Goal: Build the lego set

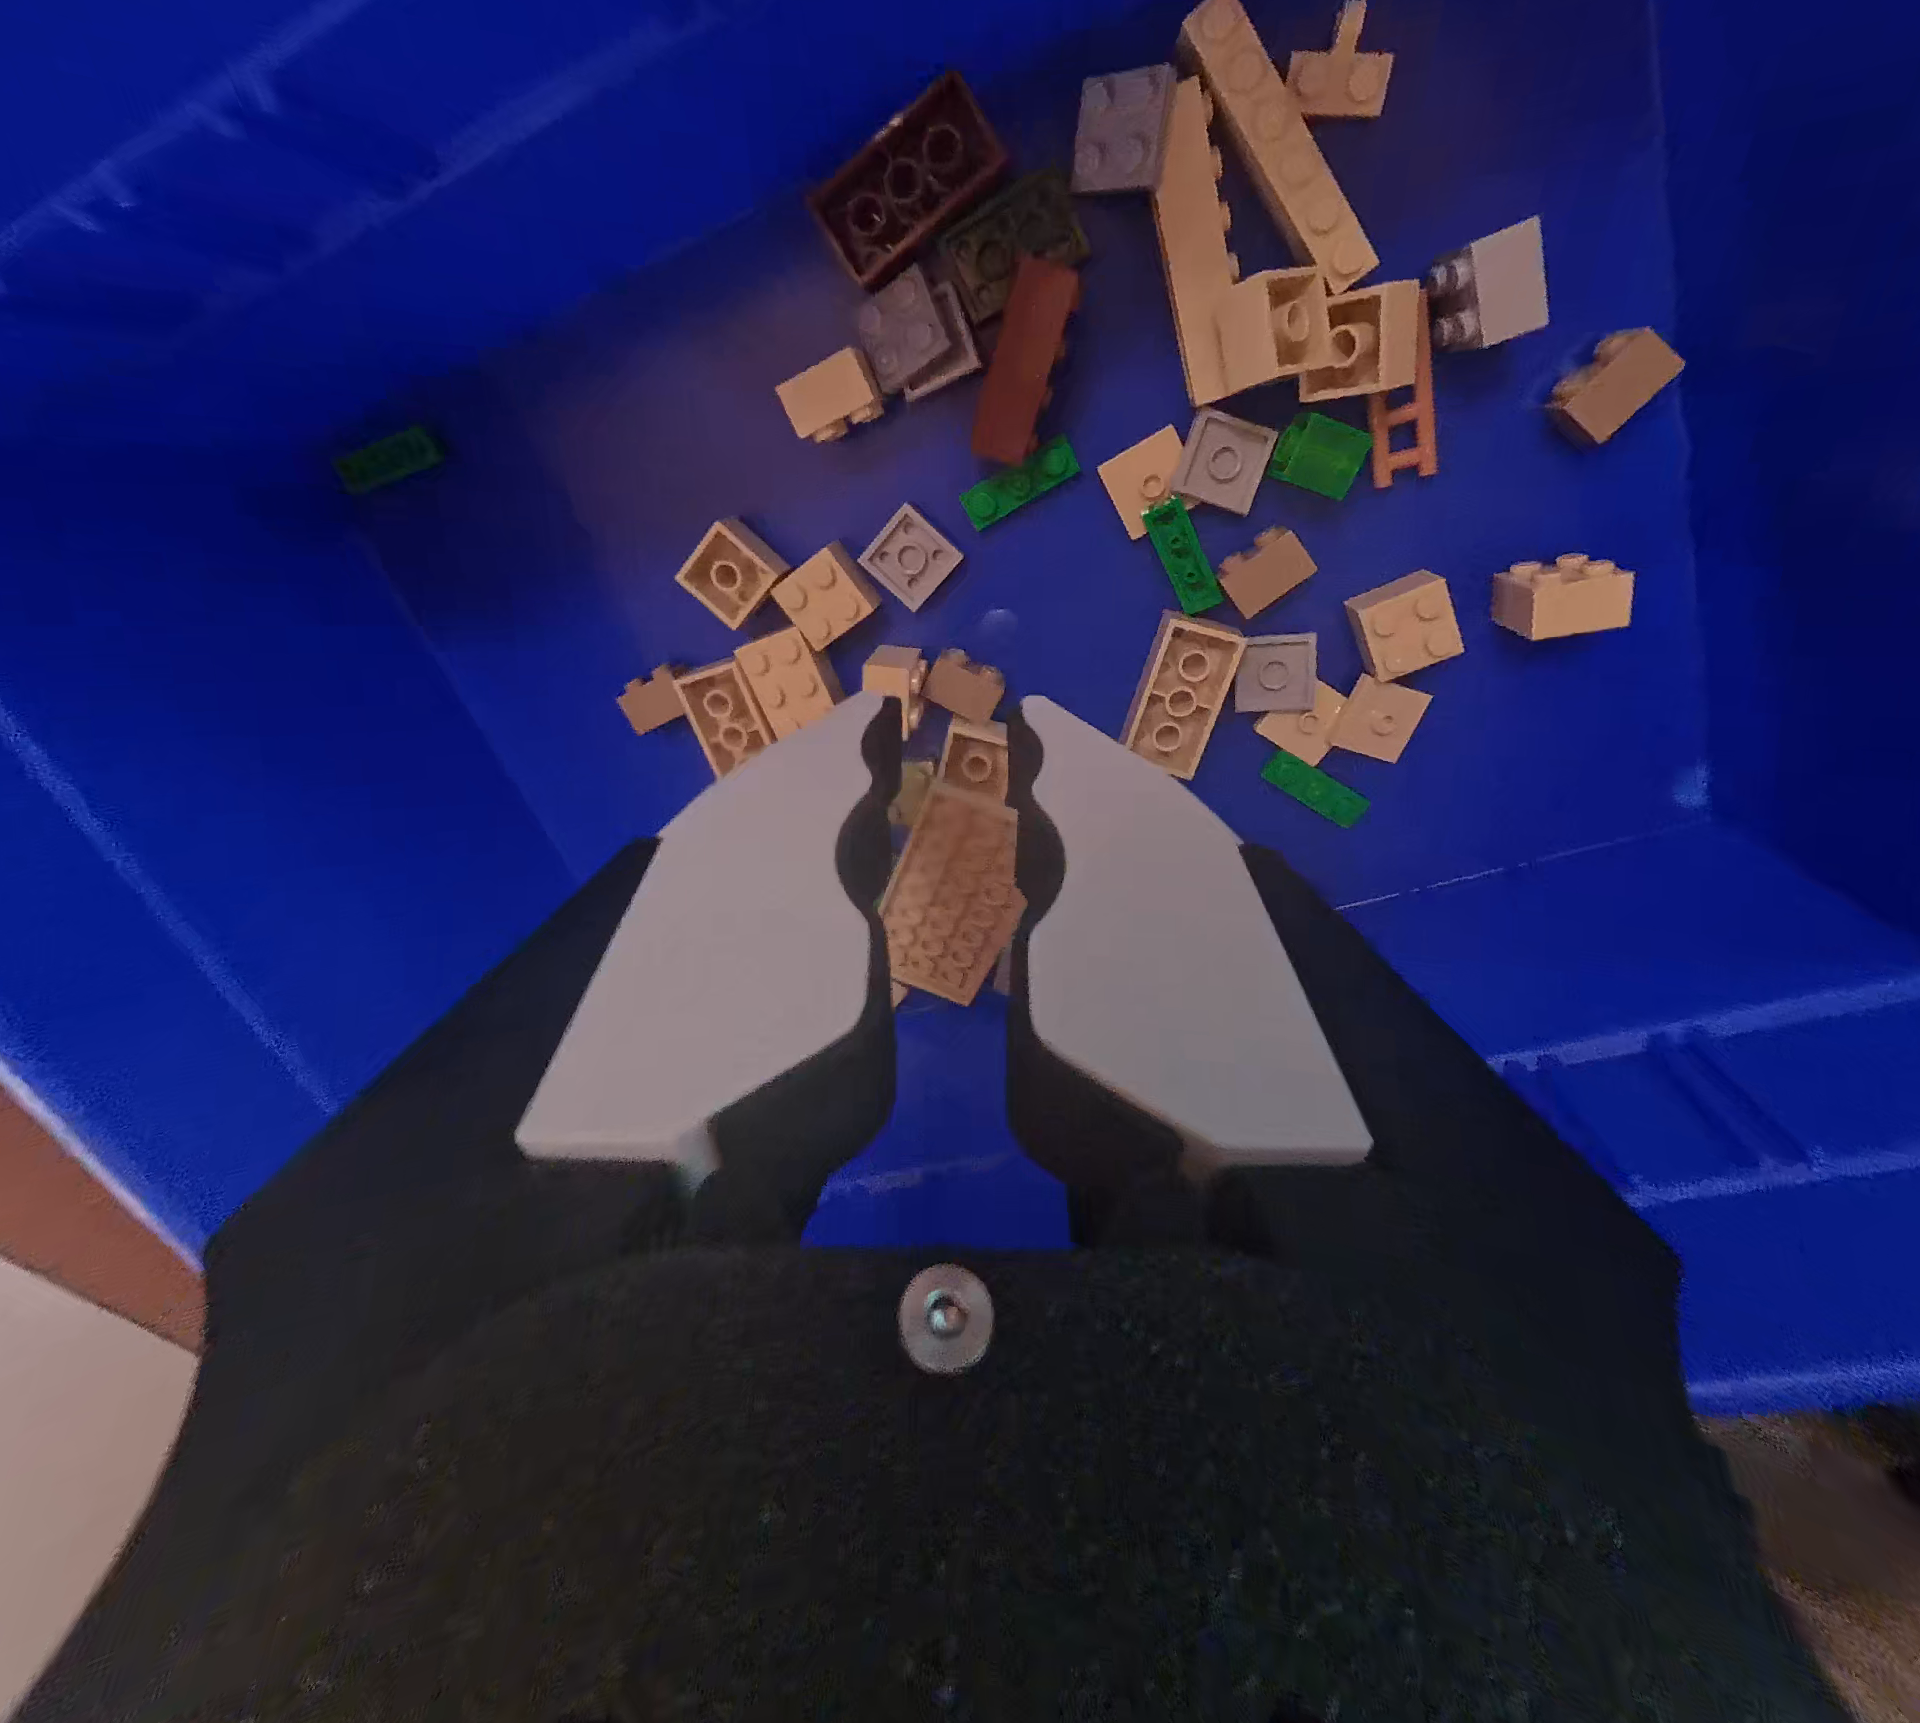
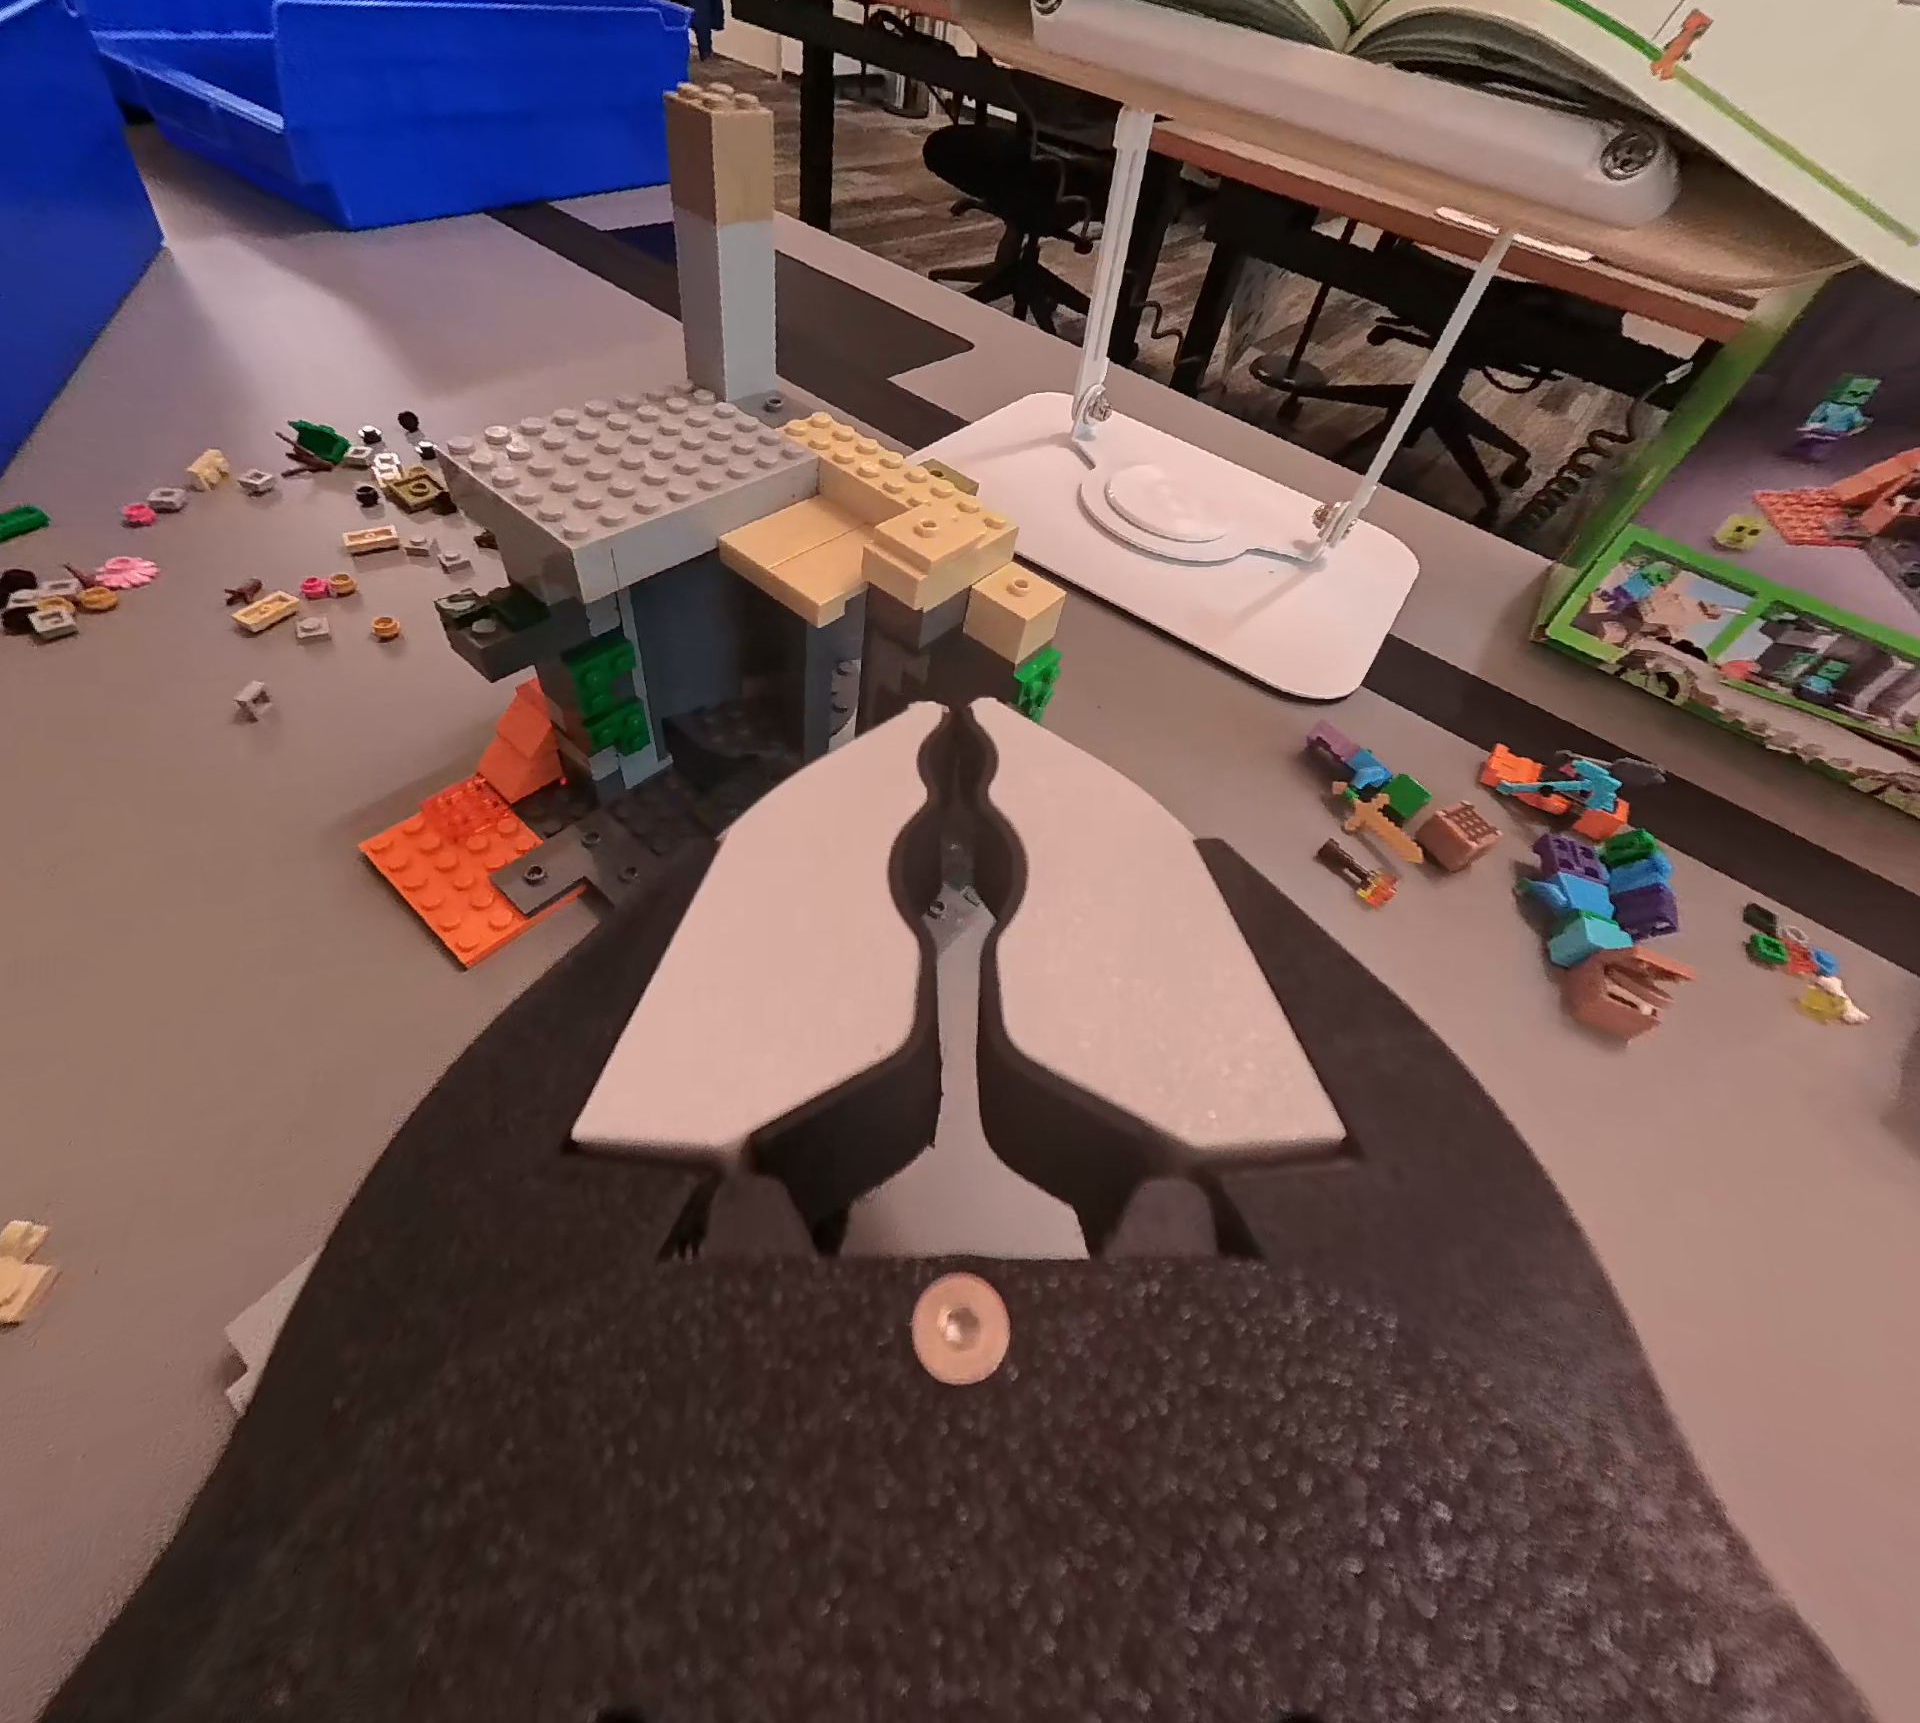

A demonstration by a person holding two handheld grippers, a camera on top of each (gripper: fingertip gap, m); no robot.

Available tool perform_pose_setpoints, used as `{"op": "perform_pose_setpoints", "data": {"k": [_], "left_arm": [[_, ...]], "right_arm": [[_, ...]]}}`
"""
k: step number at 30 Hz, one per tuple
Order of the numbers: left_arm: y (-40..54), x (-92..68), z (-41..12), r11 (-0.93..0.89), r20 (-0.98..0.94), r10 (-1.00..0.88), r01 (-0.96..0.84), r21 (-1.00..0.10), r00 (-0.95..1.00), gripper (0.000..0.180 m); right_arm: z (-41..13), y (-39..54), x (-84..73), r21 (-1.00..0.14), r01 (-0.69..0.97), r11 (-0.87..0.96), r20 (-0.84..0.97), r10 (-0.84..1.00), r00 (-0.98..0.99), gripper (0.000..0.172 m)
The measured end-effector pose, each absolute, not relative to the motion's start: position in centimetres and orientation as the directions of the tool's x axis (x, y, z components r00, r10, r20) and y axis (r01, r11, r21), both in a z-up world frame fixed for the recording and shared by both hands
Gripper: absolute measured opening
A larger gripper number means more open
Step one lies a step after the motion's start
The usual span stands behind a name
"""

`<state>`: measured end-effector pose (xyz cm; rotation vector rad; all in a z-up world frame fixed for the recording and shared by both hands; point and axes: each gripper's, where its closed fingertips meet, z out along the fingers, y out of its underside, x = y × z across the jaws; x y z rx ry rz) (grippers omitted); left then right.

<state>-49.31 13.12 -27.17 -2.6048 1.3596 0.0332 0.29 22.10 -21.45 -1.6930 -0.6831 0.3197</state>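
- Grey worktable [image 2: 260, 998], surface sound.
- Beyond the tool: wood-topped desks [image 2: 1299, 167] on black legs, black office chairs [image 2: 997, 187] beneath.
- Wood-pattern floor [image 2: 894, 115] behind.

Blue bin [image 1: 312, 219] showing tan bricks [image 1: 1403, 624], grey plates [image 1: 911, 556] and green plates [image 1: 1018, 484]; grey table [image 2: 208, 998] carrying a grey, tan, orange and green brick building [image 2: 644, 530], with white-and-black fingers [image 2: 810, 925] showing in front.
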Motion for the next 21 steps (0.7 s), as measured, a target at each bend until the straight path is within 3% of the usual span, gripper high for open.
{"op": "perform_pose_setpoints", "data": {"k": [1, 14, 21], "left_arm": [[13.1, -49.4, -27.5, -0.542, -0.107, -0.821, -0.825, -0.163, 0.561, 0.019], [13.5, -51.2, -29.4, -0.526, -0.057, -0.844, -0.843, -0.108, 0.534, 0.024], [13.7, -51.6, -29.4, -0.538, -0.032, -0.839, -0.837, -0.101, 0.544, 0.012]], "right_arm": [[-21.5, 22.1, 0.3, -0.958, 0.267, -0.106, 0.154, 0.596, 0.788, 0.000], [-22.5, 22.6, 0.5, -0.954, 0.266, -0.141, 0.135, 0.587, 0.798, 0.000], [-22.7, 22.6, 0.5, -0.953, 0.262, -0.154, 0.124, 0.591, 0.797, 0.000]]}}
